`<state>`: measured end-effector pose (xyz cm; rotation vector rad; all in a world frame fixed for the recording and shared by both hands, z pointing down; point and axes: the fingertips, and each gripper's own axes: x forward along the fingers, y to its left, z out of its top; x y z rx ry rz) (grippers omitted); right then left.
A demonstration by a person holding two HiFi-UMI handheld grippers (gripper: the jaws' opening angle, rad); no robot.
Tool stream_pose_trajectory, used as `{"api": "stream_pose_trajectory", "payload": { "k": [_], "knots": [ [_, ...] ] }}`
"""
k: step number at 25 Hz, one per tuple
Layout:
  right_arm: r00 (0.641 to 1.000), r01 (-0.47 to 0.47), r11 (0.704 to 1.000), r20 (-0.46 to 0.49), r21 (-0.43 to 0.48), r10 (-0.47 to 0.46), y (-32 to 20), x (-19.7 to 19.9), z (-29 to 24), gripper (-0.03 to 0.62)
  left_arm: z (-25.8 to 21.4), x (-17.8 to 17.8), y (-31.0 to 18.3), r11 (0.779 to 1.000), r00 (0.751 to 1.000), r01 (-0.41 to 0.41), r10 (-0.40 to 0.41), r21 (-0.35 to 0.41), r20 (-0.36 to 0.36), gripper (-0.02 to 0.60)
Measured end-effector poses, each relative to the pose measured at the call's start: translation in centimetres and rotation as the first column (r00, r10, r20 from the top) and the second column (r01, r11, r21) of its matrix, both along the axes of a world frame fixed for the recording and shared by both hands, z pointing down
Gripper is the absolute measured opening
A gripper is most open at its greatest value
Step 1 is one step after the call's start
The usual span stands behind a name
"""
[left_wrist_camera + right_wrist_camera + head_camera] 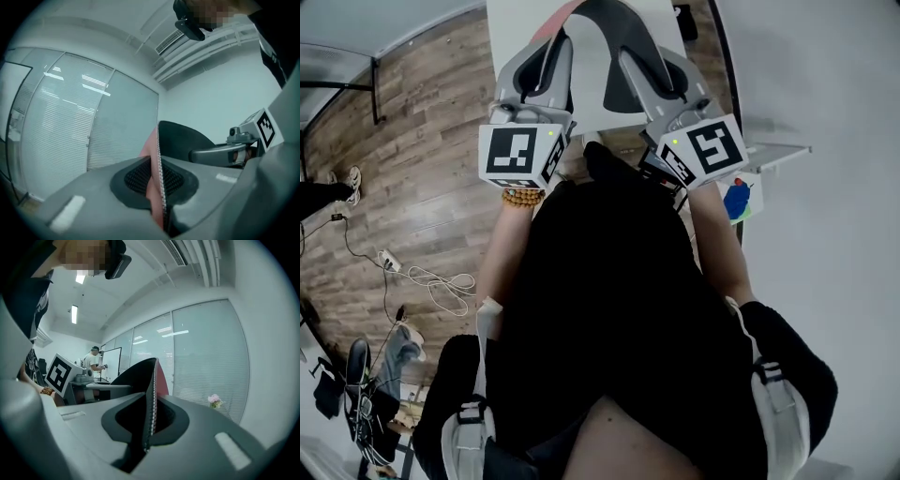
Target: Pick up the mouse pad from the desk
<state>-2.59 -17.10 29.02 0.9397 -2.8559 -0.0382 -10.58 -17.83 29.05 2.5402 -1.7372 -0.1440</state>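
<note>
Both tongs (159,180) (149,418) on pad (180,138), seemingly aloft

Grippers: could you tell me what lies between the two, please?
In the head view, the mouse pad spans it, gripped by left gripper and right gripper.
</note>
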Motion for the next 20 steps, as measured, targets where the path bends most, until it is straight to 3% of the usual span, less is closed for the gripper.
{"api": "stream_pose_trajectory", "payload": {
  "k": [20],
  "knots": [
    [0.998,-0.04,0.999,-0.045,0.01,0.04,-2.2,0.8,1.2,0.038,0.6,0.0,-1.8,0.999,0.999,-0.031,0.031,-0.024,0.019,0.02]
  ]
}}
